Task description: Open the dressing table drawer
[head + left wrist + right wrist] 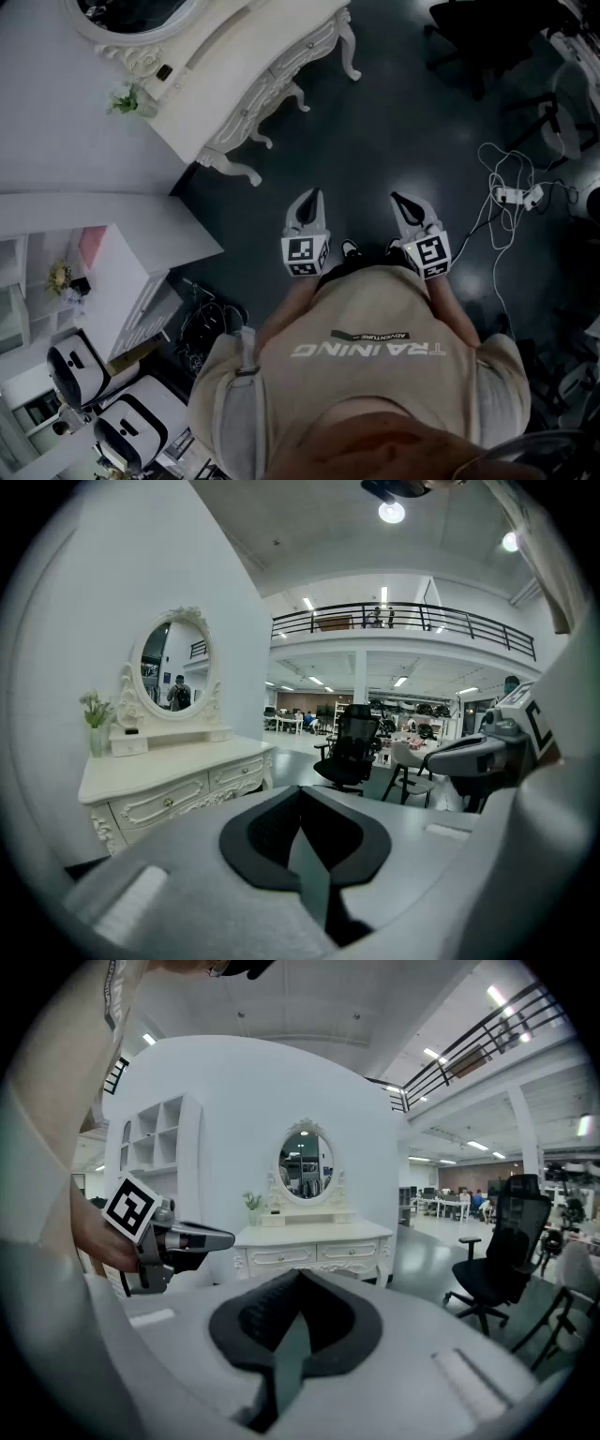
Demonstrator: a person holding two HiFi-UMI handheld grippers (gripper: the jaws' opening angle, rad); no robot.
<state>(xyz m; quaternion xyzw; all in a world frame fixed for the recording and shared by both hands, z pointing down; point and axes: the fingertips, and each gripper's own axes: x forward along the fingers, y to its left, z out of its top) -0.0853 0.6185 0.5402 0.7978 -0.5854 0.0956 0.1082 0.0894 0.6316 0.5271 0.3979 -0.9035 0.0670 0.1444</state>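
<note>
Here, in the head view, the left gripper and right gripper are held out side by side in front of the person, above the dark floor. The dressing table stands well ahead of the fingertips and off to their left, and neither gripper touches it. A tangle of cables lies on the floor to the right of the right gripper's fingers.

In the left gripper view, the two fingers are pressed together with nothing between them. The dressing table stands beyond them and to the left, well apart. Its drawer is closed, and an oval mirror rises above the top. A black office chair stands past the fingertips, and the right gripper shows at the right edge.

In the right gripper view, the fingers likewise meet and hold nothing. The dressing table sits straight beyond the tips, well apart, with its drawer fronts closed. The left gripper shows to the left of them.
</note>
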